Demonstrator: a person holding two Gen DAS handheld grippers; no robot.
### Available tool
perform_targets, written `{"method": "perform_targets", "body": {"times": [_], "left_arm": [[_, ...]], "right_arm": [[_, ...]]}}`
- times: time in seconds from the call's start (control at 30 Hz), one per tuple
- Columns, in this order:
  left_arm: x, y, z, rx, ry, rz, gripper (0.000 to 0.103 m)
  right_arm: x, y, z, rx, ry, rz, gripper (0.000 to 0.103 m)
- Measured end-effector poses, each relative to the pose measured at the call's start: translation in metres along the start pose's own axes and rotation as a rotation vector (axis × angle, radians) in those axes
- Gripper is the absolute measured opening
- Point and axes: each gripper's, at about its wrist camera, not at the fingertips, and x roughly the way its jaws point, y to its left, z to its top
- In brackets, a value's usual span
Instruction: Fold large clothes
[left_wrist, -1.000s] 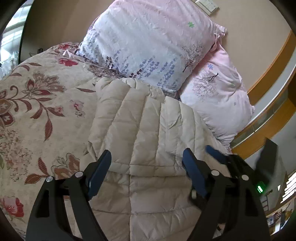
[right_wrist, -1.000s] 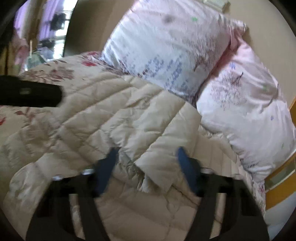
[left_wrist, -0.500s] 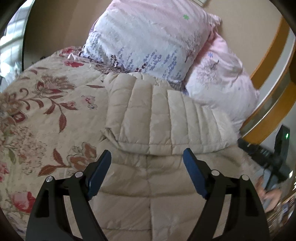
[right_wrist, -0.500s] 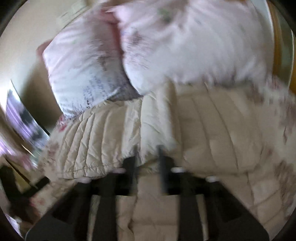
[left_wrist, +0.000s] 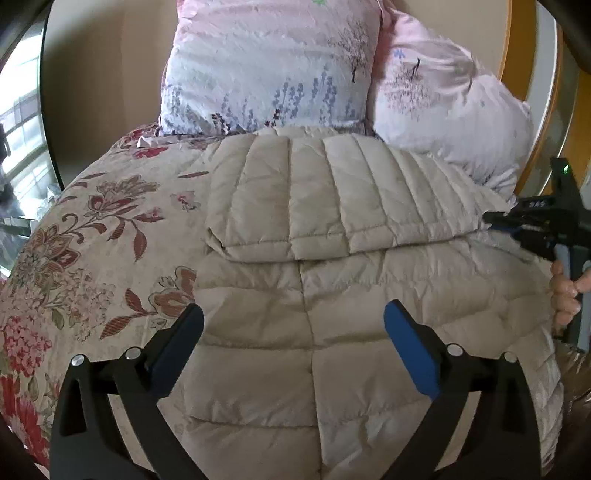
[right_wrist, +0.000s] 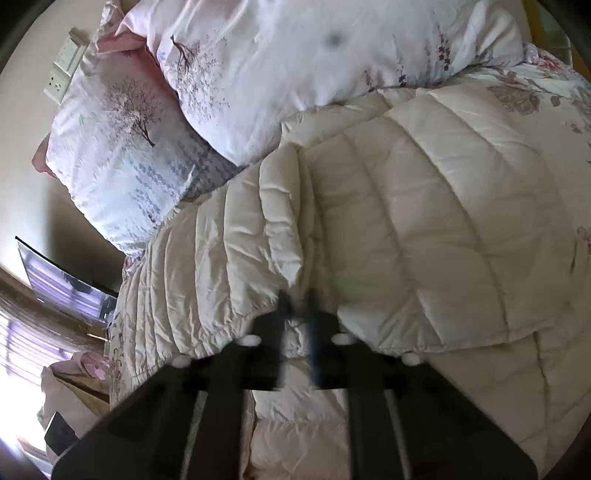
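Observation:
A beige quilted down jacket (left_wrist: 332, 280) lies on the floral bedspread (left_wrist: 92, 236), its far part folded back over the body as a flap (left_wrist: 325, 206). My left gripper (left_wrist: 293, 332) is open and empty, hovering over the jacket's near part. My right gripper (right_wrist: 297, 306) is shut on the folded flap's edge (right_wrist: 280, 280); it shows in the left wrist view (left_wrist: 517, 225) at the jacket's right edge, held by a hand. The right wrist view is blurred by motion.
Two pink and white pillows (left_wrist: 273, 66) (left_wrist: 443, 107) lean against the beige wall behind the jacket. A wooden bed frame (left_wrist: 532, 155) runs along the right. A window (left_wrist: 18, 122) is at the far left. A wall socket (right_wrist: 62, 70) sits above the pillows.
The right gripper closed on the flap's edge and swung out to the jacket's right side. The flap now lies flatter over the body. The left gripper drew back, staying open.

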Motion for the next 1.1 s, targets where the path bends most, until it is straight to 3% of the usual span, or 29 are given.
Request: {"method": "perform_targets", "body": {"times": [0.2,0.47,0.53,0.57,0.6,0.67,0.9,1.1], "left_arm": [[0.005,-0.005,-0.005,0.026,0.032,0.045,0.102],[0.016,-0.005,-0.014,0.023,0.093,0.06,0.102],[0.018,-0.008,-0.018,0.037,0.114,0.081,0.102],[0.019,-0.01,-0.019,0.046,0.12,0.089,0.102],[0.019,-0.012,-0.02,0.056,0.125,0.097,0.102],[0.017,-0.014,-0.022,0.072,0.126,0.104,0.102],[-0.02,0.003,-0.04,0.01,0.072,-0.012,0.102],[-0.06,0.04,-0.066,-0.035,0.074,-0.061,0.102]], "right_arm": [[-0.031,-0.009,-0.008,0.009,-0.09,-0.042,0.005],[-0.004,-0.019,-0.022,0.012,0.023,-0.143,0.007],[-0.003,-0.016,-0.022,-0.006,0.036,-0.145,0.011],[-0.007,-0.015,-0.022,-0.011,0.035,-0.138,0.02],[-0.01,-0.015,-0.022,-0.016,0.035,-0.13,0.037],[-0.026,-0.017,-0.025,-0.023,0.022,-0.107,0.061],[-0.104,-0.057,-0.047,-0.053,-0.006,-0.045,0.072],[-0.16,-0.125,-0.069,-0.001,0.004,-0.104,0.072]]}}
